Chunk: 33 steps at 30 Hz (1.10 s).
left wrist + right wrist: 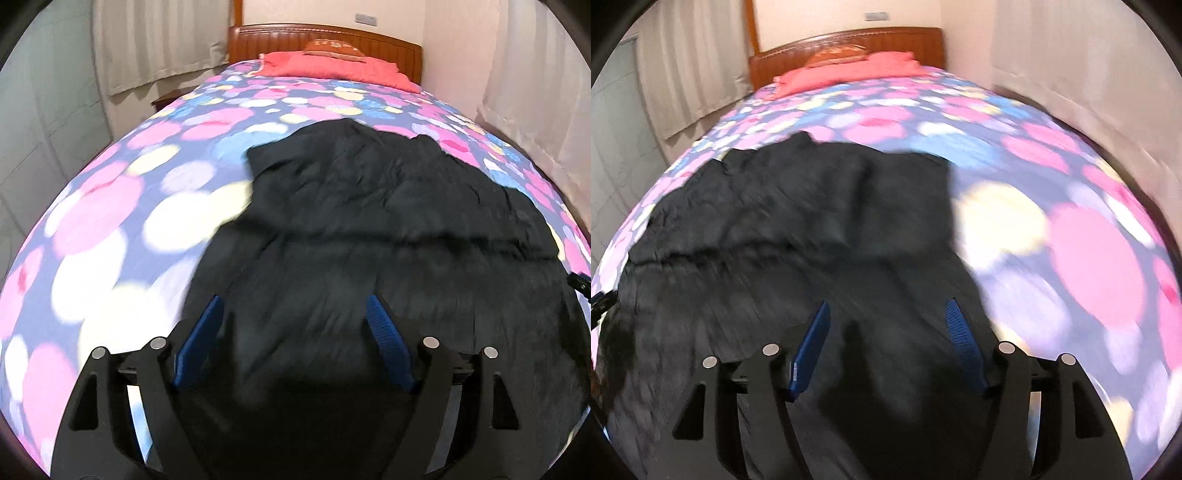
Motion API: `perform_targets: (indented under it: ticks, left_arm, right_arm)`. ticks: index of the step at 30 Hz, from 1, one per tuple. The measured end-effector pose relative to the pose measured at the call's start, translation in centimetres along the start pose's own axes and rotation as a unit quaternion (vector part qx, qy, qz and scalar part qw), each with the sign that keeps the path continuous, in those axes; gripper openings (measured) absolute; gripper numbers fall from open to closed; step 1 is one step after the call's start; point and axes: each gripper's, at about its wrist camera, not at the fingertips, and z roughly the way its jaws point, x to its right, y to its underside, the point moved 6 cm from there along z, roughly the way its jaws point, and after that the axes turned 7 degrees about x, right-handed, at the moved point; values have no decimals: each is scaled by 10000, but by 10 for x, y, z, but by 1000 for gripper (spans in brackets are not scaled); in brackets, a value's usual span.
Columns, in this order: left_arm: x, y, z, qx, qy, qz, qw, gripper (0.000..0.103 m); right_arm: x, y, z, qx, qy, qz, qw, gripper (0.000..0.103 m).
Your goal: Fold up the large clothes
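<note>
A large black garment (388,229) lies spread and wrinkled on the bed, with a fold line running across its middle. It also fills the left and centre of the right wrist view as the black garment (812,221). My left gripper (295,306) hovers over the garment's near left part, its blue-padded jaws wide apart with no cloth between them. My right gripper (886,310) hangs over the garment's near right part, jaws apart and holding nothing. A small piece of the other gripper shows at each view's edge.
The bed's cover (110,206) has pink, white and blue spots. A red blanket (332,68) and a pillow lie by the wooden headboard (280,37). Curtains (155,40) hang on the left. A pale wall (1089,92) runs close along the bed's right side.
</note>
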Motion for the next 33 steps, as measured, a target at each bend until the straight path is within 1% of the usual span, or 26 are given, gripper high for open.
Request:
perform_targets:
  ticks: [3, 6, 8, 11, 13, 15, 16, 19, 20, 23, 24, 25, 26, 27, 30, 33]
  left_arm:
    - [-26, 26, -27, -96, -88, -314, 9994, 80]
    - [-46, 50, -52, -162, -163, -618, 9978, 81]
    - [-54, 66, -66, -207, -144, -814, 9964, 81]
    - [-62, 90, -83, -382, 97, -1230, 9916, 82]
    - [-67, 101, -88, -438, 176, -1475, 9879, 83]
    - [-68, 111, -90, -524, 237, -1682, 9841, 83]
    - [-69, 114, -89, -570, 281, -1765, 9822, 83]
    - [-72, 129, -89, -715, 499, -2192, 9718, 83]
    - [-72, 130, -91, -661, 507, -2242, 9710, 83]
    - [-67, 133, -92, -627, 480, -2176, 9728, 83]
    - [-66, 133, -92, -608, 461, -2193, 9727, 83]
    - [-66, 135, -93, -591, 462, -2237, 9718, 83]
    - [-65, 135, -92, -586, 473, -2287, 9706, 83]
    - [-65, 135, -93, -554, 471, -2354, 9692, 82]
    - [-65, 137, -94, -476, 498, -2475, 9664, 81]
    - [-65, 136, -92, -405, 507, -2499, 9661, 81]
  right_arm:
    - [38, 31, -29, -97, 189, 279, 9994, 65]
    - [63, 58, -45, -242, 247, 501, 9981, 65]
    - [72, 77, -54, -350, 241, 570, 9975, 66]
    - [79, 104, -64, -458, 201, 647, 9967, 67]
    - [80, 117, -68, -489, 136, 754, 9959, 71]
    - [81, 126, -70, -506, 51, 872, 9949, 71]
    - [80, 128, -71, -502, 11, 915, 9945, 71]
    - [80, 133, -73, -492, -81, 1006, 9937, 72]
    - [79, 134, -73, -500, -130, 1042, 9932, 72]
    - [74, 141, -72, -560, -414, 1290, 9892, 72]
    - [73, 141, -73, -548, -410, 1291, 9893, 70]
    - [70, 142, -74, -530, -402, 1250, 9899, 67]
    - [67, 143, -75, -523, -435, 1217, 9902, 57]
    - [64, 144, -76, -518, -531, 1239, 9895, 54]
    - [60, 145, -76, -497, -525, 1218, 9899, 54]
    - [63, 145, -76, -457, -567, 1298, 9889, 54]
